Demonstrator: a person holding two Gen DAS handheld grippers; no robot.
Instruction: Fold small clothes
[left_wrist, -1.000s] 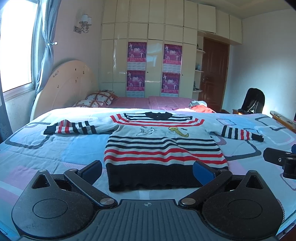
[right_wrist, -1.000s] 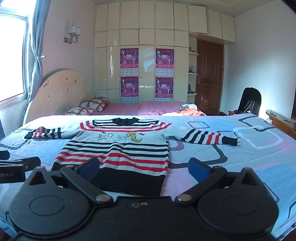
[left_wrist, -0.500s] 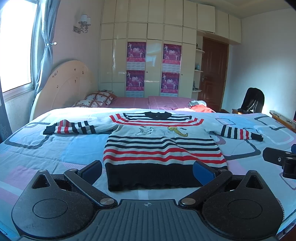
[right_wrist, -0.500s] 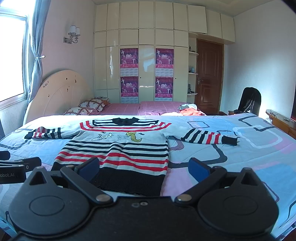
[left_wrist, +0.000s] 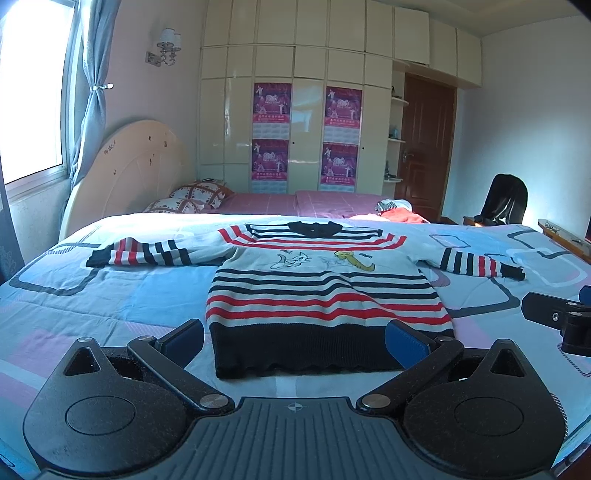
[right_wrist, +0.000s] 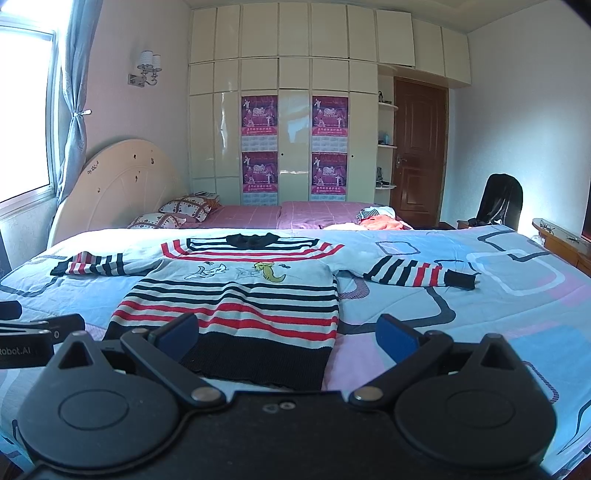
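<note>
Both tools, left (left_wrist: 294, 338) & right (right_wrist: 288, 334), spread wide, empty; sweater (left_wrist: 325, 295) hem partly hidden.

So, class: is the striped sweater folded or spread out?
Spread out. The striped sweater lies flat on the bed, both sleeves stretched sideways, nothing doubled over.

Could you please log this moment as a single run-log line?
phase: pre-fold | striped sweater: flat on bed, sleeves spread, unfolded | left claw: open, empty, near hem | right claw: open, empty
</note>
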